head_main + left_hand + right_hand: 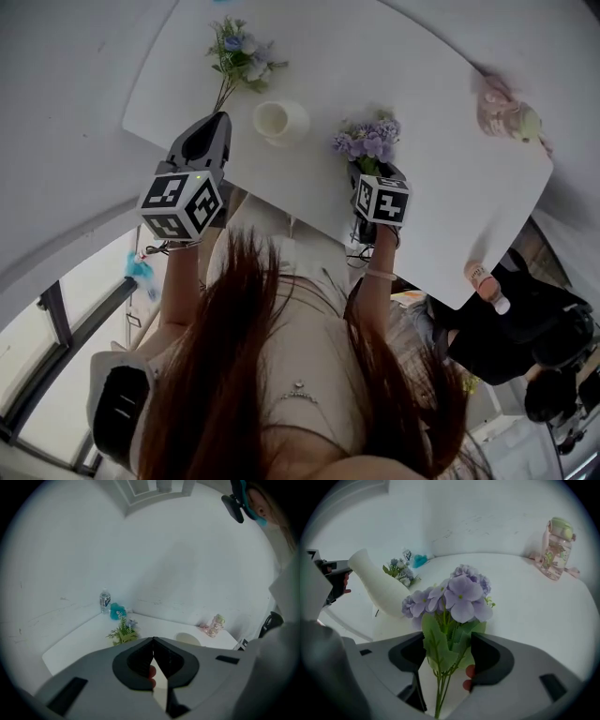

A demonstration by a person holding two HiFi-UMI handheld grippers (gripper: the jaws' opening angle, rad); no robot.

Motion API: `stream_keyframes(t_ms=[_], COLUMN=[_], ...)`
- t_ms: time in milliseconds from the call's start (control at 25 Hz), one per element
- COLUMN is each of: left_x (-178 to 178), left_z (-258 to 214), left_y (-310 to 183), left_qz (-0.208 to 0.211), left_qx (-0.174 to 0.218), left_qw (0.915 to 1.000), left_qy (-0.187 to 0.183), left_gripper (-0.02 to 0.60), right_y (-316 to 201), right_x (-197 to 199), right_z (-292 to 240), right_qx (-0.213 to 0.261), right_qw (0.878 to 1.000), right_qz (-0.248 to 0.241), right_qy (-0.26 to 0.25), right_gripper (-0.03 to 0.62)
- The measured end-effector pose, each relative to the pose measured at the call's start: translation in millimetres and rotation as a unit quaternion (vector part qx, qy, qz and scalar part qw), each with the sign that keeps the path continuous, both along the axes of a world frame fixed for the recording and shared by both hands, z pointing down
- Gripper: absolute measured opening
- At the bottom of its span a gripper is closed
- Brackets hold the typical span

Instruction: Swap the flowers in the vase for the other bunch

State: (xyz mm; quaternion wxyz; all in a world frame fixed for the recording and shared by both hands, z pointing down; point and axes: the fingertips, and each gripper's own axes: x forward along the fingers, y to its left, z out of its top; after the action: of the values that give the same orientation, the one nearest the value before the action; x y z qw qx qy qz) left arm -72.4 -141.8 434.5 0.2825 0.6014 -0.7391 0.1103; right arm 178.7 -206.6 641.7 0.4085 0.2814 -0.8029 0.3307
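A white vase [279, 122] stands empty on the white table [403, 56]. The blue and white bunch [239, 56] lies on the table beyond it. My right gripper [375, 171] is shut on the purple bunch [368, 141] and holds it upright, right of the vase. In the right gripper view its stems and leaves run down between the jaws [447, 644], blooms [459, 592] above, the vase [377, 590] to the left. My left gripper [218, 120] is shut and empty, just left of the vase. The left gripper view shows the closed gripper [153, 641], the vase rim [187, 639] and the blue bunch [123, 632].
A pink drink bottle [502, 111] stands at the table's far right corner. A water bottle [104, 601] and a teal object [117, 611] sit at the far left corner. Another person in dark clothes [525, 328] is by the table's right edge.
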Motion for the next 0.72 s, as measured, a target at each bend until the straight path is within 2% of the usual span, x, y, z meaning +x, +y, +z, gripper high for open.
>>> stream_keyframes(t_ms=[200, 280, 400, 720], left_x=[3, 4, 6, 9], left_z=[-4, -6, -8, -16], left_y=[3, 3, 0, -17], left_qz=[-0.013, -0.016, -0.016, 0.005], left_qx=[0.005, 0.008, 0.012, 0.021], left_qw=[0.9999, 0.9998, 0.9998, 0.9997], left_qy=[-0.003, -0.003, -0.003, -0.009], left_gripper=[0.005, 0.005, 0.005, 0.005], right_y=[-2, -4, -5, -6], right_x=[0, 1, 2, 2], right_z=[3, 4, 5, 4], right_qx=[-0.008, -0.003, -0.002, -0.002], right_qw=[1.0, 1.0, 1.0, 1.0], right_qz=[-0.007, -0.009, -0.01, -0.007], right_qy=[0.013, 0.02, 0.021, 0.021], right_gripper=[0.29, 0.253, 0.236, 0.183])
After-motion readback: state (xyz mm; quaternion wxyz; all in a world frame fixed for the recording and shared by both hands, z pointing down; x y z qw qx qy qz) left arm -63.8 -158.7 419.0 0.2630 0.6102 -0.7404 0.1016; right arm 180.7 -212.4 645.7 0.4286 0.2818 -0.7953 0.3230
